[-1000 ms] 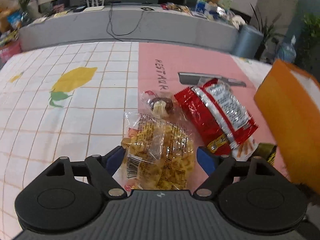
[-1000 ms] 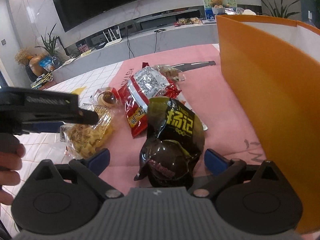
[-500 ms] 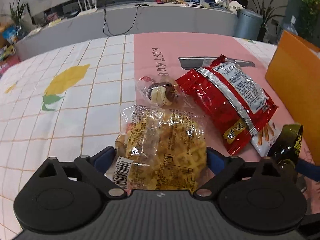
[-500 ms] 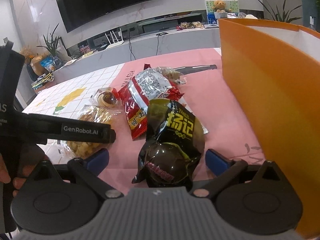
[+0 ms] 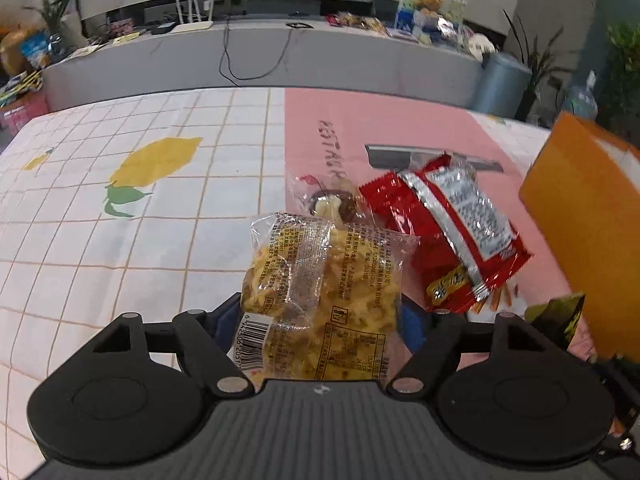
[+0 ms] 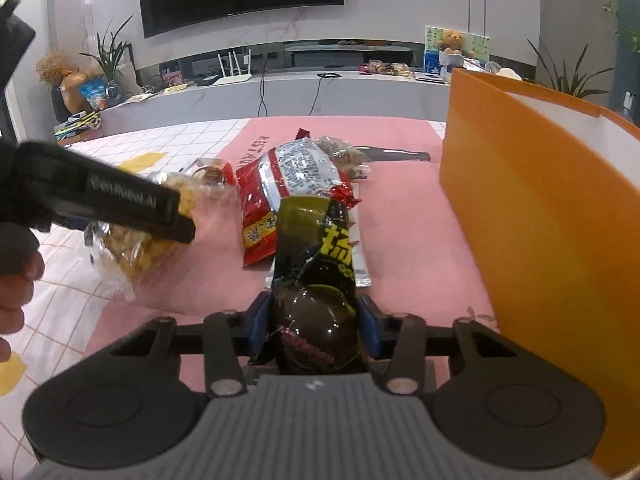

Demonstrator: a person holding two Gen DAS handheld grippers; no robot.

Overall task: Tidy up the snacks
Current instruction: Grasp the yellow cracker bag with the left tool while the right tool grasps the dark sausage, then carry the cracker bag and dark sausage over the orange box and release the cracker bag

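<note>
The orange box [image 6: 532, 216] is standing at the right edge of the desk [image 5: 120, 240]. Its walls are tall, flat and smooth, orange outside and white inside. Its top is open, but the pictures are not showing what is lying inside it.

The right claw [image 6: 314, 320] is clenching a dark snack bag [image 6: 316, 280]. The bag is shiny and crinkly, with yellow writing, and it is bulging round where the blue pads [image 6: 368, 322] are pressing on its sides. It is sitting near the front of the desk, just beside the box.

The left claw [image 5: 320, 316] is closing, and the yellow snack bag [image 5: 320, 280] is sitting between its jaws, with both blue pads touching its sides. This bag is clear and crackly, full of bumpy yellow pieces, with a barcode at the near end.

Behind it, a small clear wrapper [image 5: 332, 204] with a brown and white treat is lying flat. A long red bag [image 5: 452, 232] with a silver label is lying next to it, toward the box. In the right wrist view, another clear packet of brown bits [image 6: 344, 156] is peeking out behind the red bag.

The cloth on the desk is soft looking, pink on the right and white with squares and lemons on the left. The left side and the far edge are giving lots of open room.
</note>
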